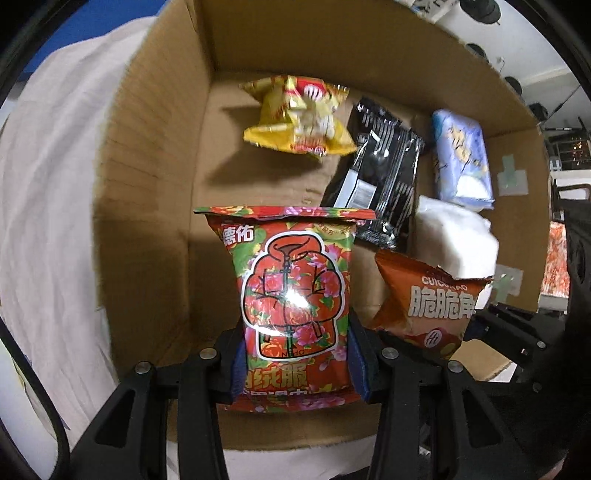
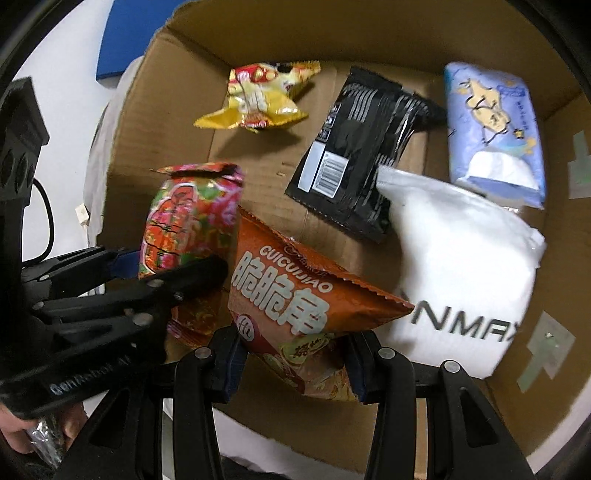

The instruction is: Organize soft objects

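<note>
My left gripper (image 1: 295, 365) is shut on a red floral wipes pack (image 1: 293, 295), held upright over the near part of the cardboard box (image 1: 155, 155). My right gripper (image 2: 293, 363) is shut on an orange snack bag (image 2: 291, 306), held beside the floral pack (image 2: 192, 221); it also shows in the left wrist view (image 1: 424, 306). The left gripper's fingers (image 2: 184, 280) show in the right wrist view. On the box floor (image 2: 258, 162) lie a yellow snack bag (image 2: 258, 98), a black packet (image 2: 354, 158), a blue tissue pack (image 2: 495, 129) and a white pouch (image 2: 461, 266).
The box walls (image 2: 554, 258) rise on all sides around the items. White cloth (image 1: 48, 203) covers the surface left of the box. A blue panel (image 2: 125, 33) stands behind it.
</note>
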A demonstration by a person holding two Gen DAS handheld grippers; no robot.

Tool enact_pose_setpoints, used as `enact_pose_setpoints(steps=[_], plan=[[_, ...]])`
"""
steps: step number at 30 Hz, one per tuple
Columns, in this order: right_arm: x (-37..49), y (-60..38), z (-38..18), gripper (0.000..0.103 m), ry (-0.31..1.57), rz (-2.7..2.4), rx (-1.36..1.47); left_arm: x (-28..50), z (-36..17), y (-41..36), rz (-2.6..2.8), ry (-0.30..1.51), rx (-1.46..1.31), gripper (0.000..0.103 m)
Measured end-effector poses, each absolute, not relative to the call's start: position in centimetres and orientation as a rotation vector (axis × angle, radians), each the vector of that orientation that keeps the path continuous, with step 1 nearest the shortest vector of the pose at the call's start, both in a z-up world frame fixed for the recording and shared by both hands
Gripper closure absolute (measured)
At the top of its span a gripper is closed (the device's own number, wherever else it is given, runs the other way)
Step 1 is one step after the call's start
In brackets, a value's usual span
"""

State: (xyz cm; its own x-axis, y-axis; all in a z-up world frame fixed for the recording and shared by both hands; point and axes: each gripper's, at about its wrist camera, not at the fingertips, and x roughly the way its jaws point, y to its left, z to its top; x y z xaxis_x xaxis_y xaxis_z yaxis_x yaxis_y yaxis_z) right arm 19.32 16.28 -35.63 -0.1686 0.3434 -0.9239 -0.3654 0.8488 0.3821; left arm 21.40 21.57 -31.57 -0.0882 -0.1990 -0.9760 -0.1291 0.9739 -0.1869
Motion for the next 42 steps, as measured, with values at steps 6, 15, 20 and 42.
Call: enact_pose_setpoints(steps=[6, 15, 20, 42], plan=[[19.7, 16.8, -37.2, 0.054, 1.659, 0.616, -0.018, 21.7, -32.9, 21.3, -0.06, 1.708, -0.262, 0.061], [19.3, 16.8, -39.9, 0.049, 1.706, 0.572, -0.023, 21.6, -33.1, 21.2, -0.025, 1.726, -0.27, 0.061], [19.4, 15.3, -39.2, 0.049, 1.694, 0.541, -0.032, 21.2, -31.5, 20.6, -0.013, 1.689, -0.228, 0.06], [19.9, 6.3, -29.2, 0.0, 1.442, 0.259, -0.043, 19.6, -19.5, 16.9, 0.034, 1.345, -0.098, 0.014]])
